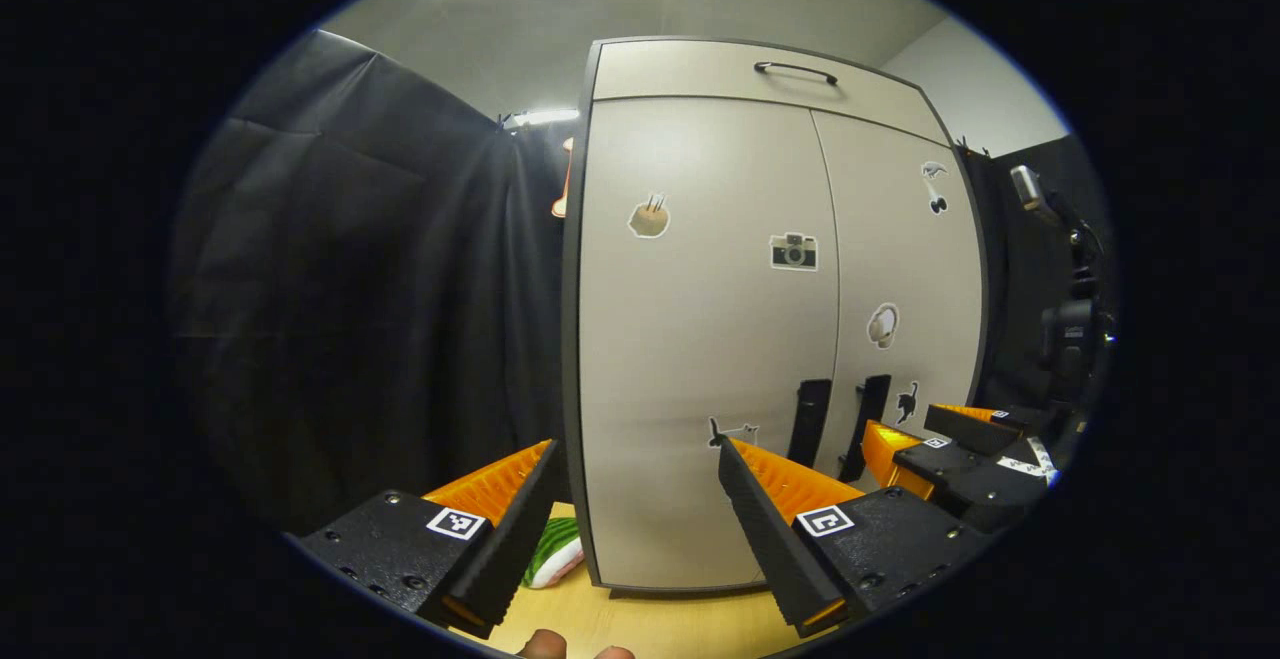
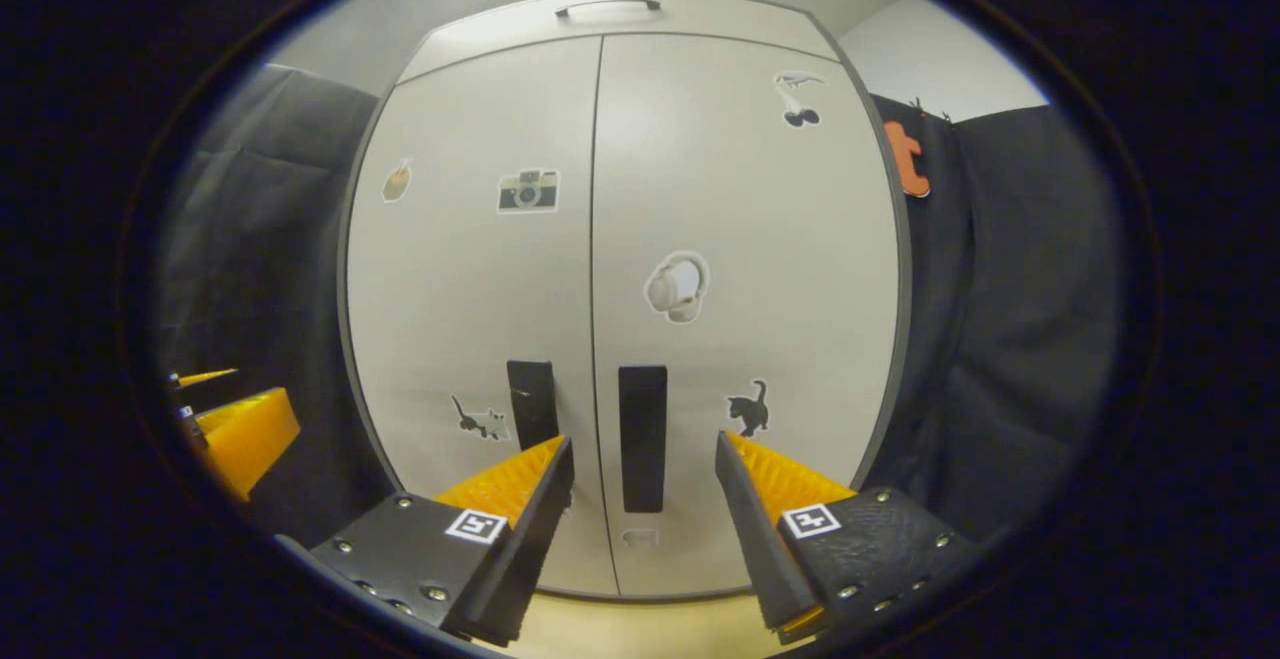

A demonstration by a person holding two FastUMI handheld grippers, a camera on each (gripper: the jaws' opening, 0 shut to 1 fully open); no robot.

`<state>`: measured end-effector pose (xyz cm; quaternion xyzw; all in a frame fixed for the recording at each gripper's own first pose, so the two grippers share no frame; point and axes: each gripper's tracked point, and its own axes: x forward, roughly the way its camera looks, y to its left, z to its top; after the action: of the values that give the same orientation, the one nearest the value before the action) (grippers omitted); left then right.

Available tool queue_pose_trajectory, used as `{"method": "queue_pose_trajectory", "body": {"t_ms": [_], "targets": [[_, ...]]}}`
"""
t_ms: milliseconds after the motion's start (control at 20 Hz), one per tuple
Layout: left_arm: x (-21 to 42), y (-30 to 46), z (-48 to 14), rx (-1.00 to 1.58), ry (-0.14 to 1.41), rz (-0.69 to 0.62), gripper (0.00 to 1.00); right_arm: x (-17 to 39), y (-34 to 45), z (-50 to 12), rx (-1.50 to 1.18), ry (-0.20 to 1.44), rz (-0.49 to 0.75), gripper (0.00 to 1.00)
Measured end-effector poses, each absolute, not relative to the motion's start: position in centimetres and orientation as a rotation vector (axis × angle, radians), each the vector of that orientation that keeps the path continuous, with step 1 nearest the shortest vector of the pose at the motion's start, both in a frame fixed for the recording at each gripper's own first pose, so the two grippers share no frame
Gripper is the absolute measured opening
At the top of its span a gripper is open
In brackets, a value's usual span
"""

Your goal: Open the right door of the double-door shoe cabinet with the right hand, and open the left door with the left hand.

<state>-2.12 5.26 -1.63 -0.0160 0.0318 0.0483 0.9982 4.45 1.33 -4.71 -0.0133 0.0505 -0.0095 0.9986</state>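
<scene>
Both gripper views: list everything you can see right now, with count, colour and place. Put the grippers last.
Cabinet: one, pale grey, dead ahead, both doors closed.
Door handles: two, black, vertical, either side of the centre seam, low down.
Top handle: one, dark, on the panel above the doors.
Stickers: several, on both doors, among them a camera, headphones and cats.
Floor: light wood, below the cabinet.
Striped item: one, green, white and pink, on the floor at the cabinet's left corner.
Right gripper: open, framing the right door's handle.
Left gripper: open, facing the left door.
</scene>
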Motion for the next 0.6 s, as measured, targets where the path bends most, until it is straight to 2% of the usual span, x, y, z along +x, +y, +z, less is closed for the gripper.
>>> {"method": "queue_pose_trajectory", "body": {"t_ms": [100, 150, 250, 350, 600], "targets": [[-2.3, 6.4, -2.0, -0.029, 0.072, 0.12, 0.97, 5.9, 1.5, -5.1, -0.026, 0.094, -0.021, 0.65], [-2.4, 7.0, -2.1, -0.03, 0.077, 0.132, 0.97, 6.4, 1.6, -5.5, -0.026, 0.103, -0.021, 0.6], [-2.4, 7.8, -2.3, -0.037, 0.083, 0.151, 0.98, 7.3, 1.5, -5.9, -0.033, 0.114, -0.027, 0.63], [-2.4, 8.7, -2.5, -0.042, 0.086, 0.17, 0.98, 8.1, 1.4, -6.1, -0.032, 0.106, -0.036, 0.59], [-2.1, 9.7, -2.9, -0.05, 0.096, 0.193, 0.98, 9.8, 1.5, -6.8, -0.027, 0.118, -0.027, 0.62]]}}
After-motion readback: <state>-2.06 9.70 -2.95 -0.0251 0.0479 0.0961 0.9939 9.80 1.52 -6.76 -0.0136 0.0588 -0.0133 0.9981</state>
